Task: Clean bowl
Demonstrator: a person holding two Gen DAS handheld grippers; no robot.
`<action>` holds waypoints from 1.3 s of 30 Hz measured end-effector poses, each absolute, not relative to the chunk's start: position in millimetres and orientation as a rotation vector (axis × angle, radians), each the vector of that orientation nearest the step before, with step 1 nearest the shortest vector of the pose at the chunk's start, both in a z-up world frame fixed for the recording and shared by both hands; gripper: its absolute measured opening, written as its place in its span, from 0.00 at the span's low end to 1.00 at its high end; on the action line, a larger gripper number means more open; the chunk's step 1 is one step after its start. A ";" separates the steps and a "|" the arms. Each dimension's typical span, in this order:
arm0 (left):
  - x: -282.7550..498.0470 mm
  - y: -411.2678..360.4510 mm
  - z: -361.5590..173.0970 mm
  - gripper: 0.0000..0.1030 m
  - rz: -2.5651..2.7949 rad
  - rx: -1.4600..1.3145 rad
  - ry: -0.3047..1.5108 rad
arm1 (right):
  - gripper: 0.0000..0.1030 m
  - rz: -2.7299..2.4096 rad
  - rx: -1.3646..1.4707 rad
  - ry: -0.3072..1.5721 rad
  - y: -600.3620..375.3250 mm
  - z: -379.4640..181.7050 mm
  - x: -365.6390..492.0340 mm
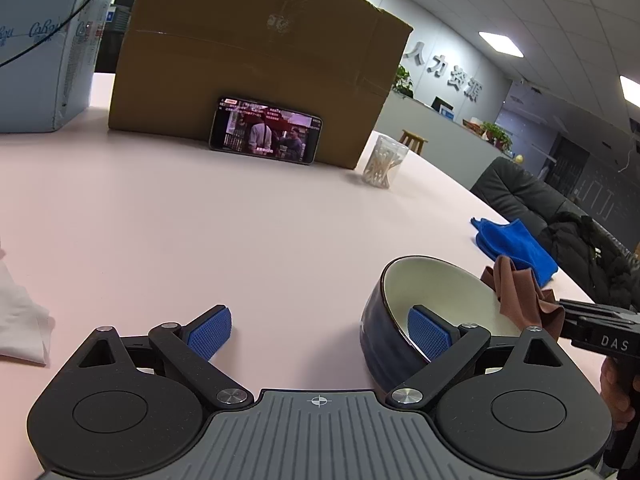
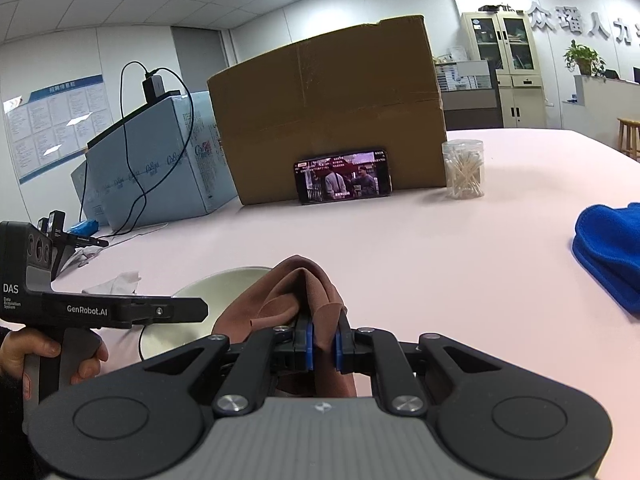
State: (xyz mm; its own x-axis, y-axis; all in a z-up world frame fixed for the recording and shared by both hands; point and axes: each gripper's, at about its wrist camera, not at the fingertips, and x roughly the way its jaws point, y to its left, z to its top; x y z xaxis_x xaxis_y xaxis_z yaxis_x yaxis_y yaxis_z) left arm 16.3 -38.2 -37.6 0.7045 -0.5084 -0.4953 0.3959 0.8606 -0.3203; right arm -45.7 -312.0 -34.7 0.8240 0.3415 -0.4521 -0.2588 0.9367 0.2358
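The bowl (image 1: pixel 420 312), dark blue outside and cream inside, sits on the pale pink table (image 1: pixel 240 240) near its front edge. The left gripper (image 1: pixel 320 336) stands with its jaws wide apart: one blue pad reaches inside the bowl against the near wall, the other hangs over bare table, so nothing is pinched. The right gripper (image 2: pixel 323 344) has its jaws pressed together on a bunched brown cloth (image 2: pixel 296 292), which rises above the bowl's rim (image 2: pixel 224 280).

Farther out, a blue cloth (image 1: pixel 516 244) lies folded toward the table's right edge, a crumpled white tissue (image 2: pixel 116 282) to the left. A phone (image 1: pixel 266 131) playing video leans against a large cardboard box (image 1: pixel 256 52), with a clear jar of cotton swabs (image 1: pixel 384 162) just beside the box and a pale blue carton (image 2: pixel 160 160) on its other side, a charger and cable on top.

The room is an office: panelled ceiling lights, a reception counter with plants, a cabinet, a notice board, a dark sofa.

In the right wrist view the cloth and gripper body hide most of the bowl. A hand (image 2: pixel 84 356) grips the left tool's handle, partly cut off. Wall lettering is cropped.
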 end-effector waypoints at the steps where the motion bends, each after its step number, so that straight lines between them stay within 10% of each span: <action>1: 16.3 -38.4 -37.7 0.94 -0.506 -0.195 0.607 | 0.12 0.320 0.162 0.514 -311.5 -35.6 -48.6; 39: 16.9 -36.8 -38.7 0.95 -0.516 -0.208 0.618 | 0.12 0.296 0.162 0.589 -306.7 -36.3 -32.8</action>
State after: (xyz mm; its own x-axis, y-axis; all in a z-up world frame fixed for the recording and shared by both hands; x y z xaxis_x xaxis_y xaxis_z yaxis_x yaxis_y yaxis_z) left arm 16.9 -36.8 -38.7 0.6942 -0.5195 -0.4981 0.3982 0.8538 -0.3354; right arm -32.8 -306.7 -36.3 0.7908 0.3196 -0.5219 -0.2276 0.9452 0.2339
